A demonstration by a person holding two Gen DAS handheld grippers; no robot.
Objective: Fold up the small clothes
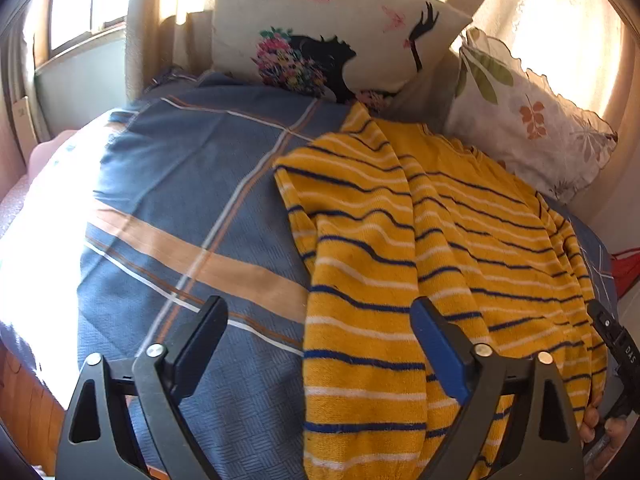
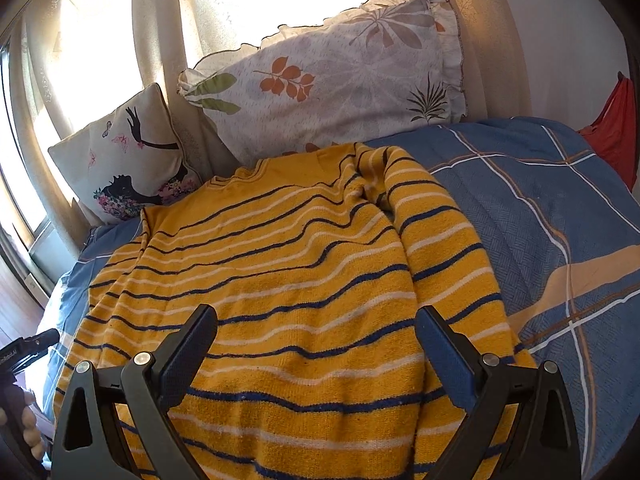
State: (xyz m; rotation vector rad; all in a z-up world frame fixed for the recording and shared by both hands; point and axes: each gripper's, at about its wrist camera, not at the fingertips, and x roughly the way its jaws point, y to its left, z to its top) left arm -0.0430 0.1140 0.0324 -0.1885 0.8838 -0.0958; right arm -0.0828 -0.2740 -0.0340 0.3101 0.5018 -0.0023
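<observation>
Both grippers are held with jaws spread wide above a striped sweater on a bed.

The left gripper (image 1: 318, 320) is seen with nothing between its fingers, poised over the sweater's left edge and the blue plaid bedspread (image 1: 192, 184); the right gripper (image 2: 316, 328) is likewise spread apart and empty, over the sweater's lower body. The yellow sweater (image 2: 280, 248) is laid flat on the bedspread, its neck toward the pillows and one sleeve folded across its right side. A leaf-print pillow (image 2: 340, 80) and a butterfly cushion (image 2: 124, 152) are propped behind it, against the curtains (image 2: 160, 20).
</observation>
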